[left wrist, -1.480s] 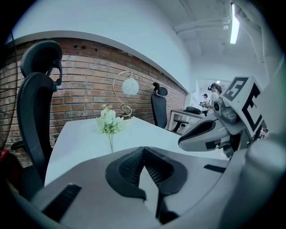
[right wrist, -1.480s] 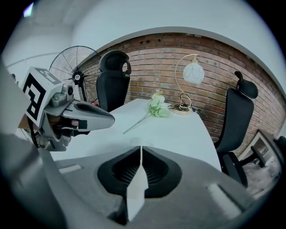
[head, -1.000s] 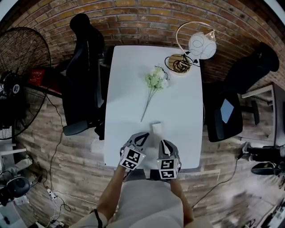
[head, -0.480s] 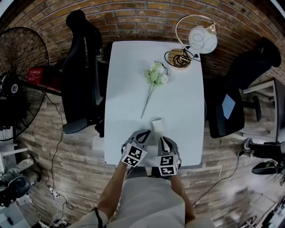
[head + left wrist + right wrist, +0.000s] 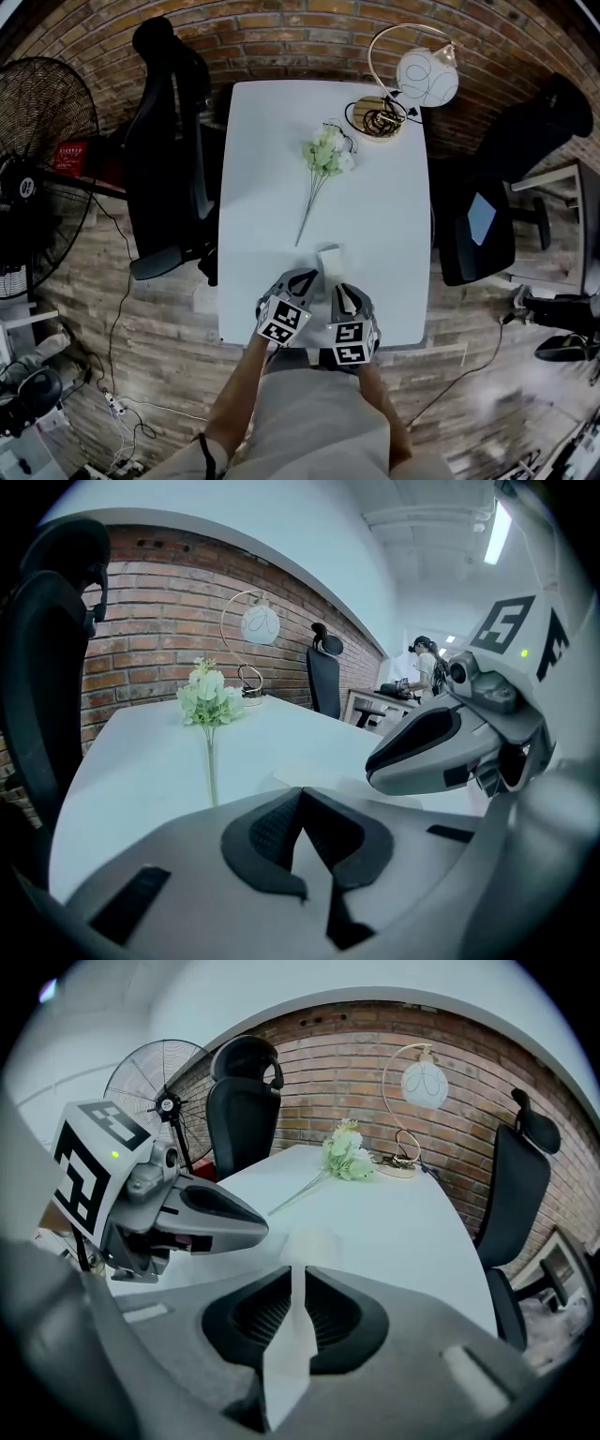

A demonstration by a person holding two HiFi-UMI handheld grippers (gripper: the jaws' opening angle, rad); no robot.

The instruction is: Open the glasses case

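Observation:
A small white glasses case (image 5: 329,261) lies closed on the white table (image 5: 272,159), near its front edge. It shows faintly in the right gripper view as the case (image 5: 314,1239) and in the left gripper view as the case (image 5: 328,782). My left gripper (image 5: 302,277) hovers just left of and in front of the case, jaws together and holding nothing. My right gripper (image 5: 343,291) sits just in front of the case, to its right, with only a thin slit between its jaws. The two grippers stand side by side, a short way apart from the case.
An artificial flower sprig (image 5: 321,169) lies mid-table. A curved desk lamp (image 5: 412,80) with a coiled cord stands at the far right corner. Black office chairs (image 5: 169,141) flank the table on both sides, a fan (image 5: 37,122) stands at the left, and a brick wall lies behind.
The left gripper has sunk a little toward the table beside the case. The right gripper has kept its place. The case has not moved.

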